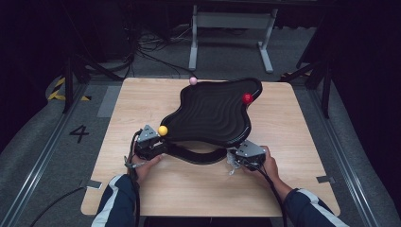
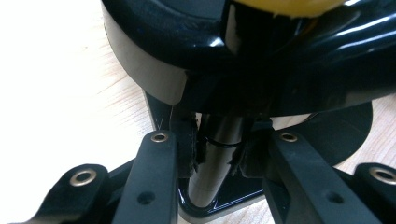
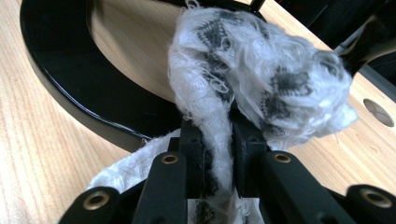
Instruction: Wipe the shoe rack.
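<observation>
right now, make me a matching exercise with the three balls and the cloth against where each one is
Things:
1. yellow ball
2. red ball
3. pink ball
4. white cloth

Places:
A. at the far edge of the black tray
B. pinched in the right gripper
C. beside the left gripper, at the tray's near left corner
D. on the tray's far right part

Pairs: 1-C, 2-D, 3-A, 4-B

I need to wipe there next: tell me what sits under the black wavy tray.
Under the black wavy tray a curved black base rests on the wooden table, joined by a black post. The tray hides the tabletop beneath its middle.
</observation>
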Motion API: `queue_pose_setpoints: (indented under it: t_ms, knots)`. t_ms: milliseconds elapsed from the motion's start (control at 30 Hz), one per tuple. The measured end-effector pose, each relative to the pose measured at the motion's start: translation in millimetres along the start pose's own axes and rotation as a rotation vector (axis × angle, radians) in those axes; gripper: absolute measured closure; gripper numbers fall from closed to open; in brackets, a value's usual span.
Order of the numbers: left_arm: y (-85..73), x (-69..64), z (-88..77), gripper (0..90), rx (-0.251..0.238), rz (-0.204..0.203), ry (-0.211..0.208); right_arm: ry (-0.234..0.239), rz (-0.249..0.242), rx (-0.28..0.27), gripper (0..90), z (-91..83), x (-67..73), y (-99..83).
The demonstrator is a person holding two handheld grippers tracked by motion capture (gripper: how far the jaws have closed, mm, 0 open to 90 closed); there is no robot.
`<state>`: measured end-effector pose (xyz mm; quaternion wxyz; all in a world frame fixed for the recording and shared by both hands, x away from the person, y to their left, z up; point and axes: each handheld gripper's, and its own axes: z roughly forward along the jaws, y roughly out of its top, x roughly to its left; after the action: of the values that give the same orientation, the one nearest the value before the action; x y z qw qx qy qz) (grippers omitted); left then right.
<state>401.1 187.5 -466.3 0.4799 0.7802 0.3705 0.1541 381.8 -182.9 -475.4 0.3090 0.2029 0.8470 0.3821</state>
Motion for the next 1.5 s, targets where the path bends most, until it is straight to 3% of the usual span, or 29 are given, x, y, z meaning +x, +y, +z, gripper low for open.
queue_pose_setpoints:
  t_ms: [200,400,500,633,733,867,933,1100,1200,1400,1500]
  knots:
    - [-2.3,-5.1,-2.1,72.4,0.001,0.003,-0.019,0.03,-0.027,-0.013,78.2,-0.1,7.4,6.3]
    - [-2.0,-13.0,-2.3,71.8,0.021,0.049,-0.042,0.122,-0.085,-0.039,78.2,1.8,23.8,13.2]
    - [-2.1,-12.6,-2.6,71.0,0.02,0.047,-0.045,0.125,-0.106,-0.039,78.4,1.7,25.4,14.5]
    - [-0.9,-15.3,-1.4,66.6,0.02,0.052,-0.044,0.092,-0.085,-0.037,78.6,0.6,16.7,11.9]
    - [0.1,-16.7,-1.3,63.8,0.011,0.057,-0.043,0.042,-0.056,-0.01,78.5,1.3,4.5,7.6]
    - [-0.3,-19.9,0.1,68.7,0.009,0.059,-0.062,0.012,-0.008,0.021,78.4,1.4,-8.6,2.4]
    - [-0.5,-21.8,2.1,69.8,0.007,0.07,-0.059,0.011,-0.007,0.029,78.4,1.7,-10.9,1.4]
    - [-2.1,-22.4,1.0,72.6,0.011,0.053,-0.072,0.044,0.025,0.015,78.3,1.4,-13.1,-0.7]
    - [-2.6,-24.9,0.2,72.2,0.011,0.061,-0.076,0.065,0.03,0.012,78.3,0.3,-9.2,0.8]
    - [-4.2,-29.6,-1.8,71.8,0.016,0.064,-0.083,0.141,-0.037,-0.004,78.1,-1.1,13.0,7.5]
    - [-4.8,-34.4,-4.8,71.2,0.026,0.067,-0.075,0.143,-0.079,-0.003,77.9,-0.7,22.2,9.9]
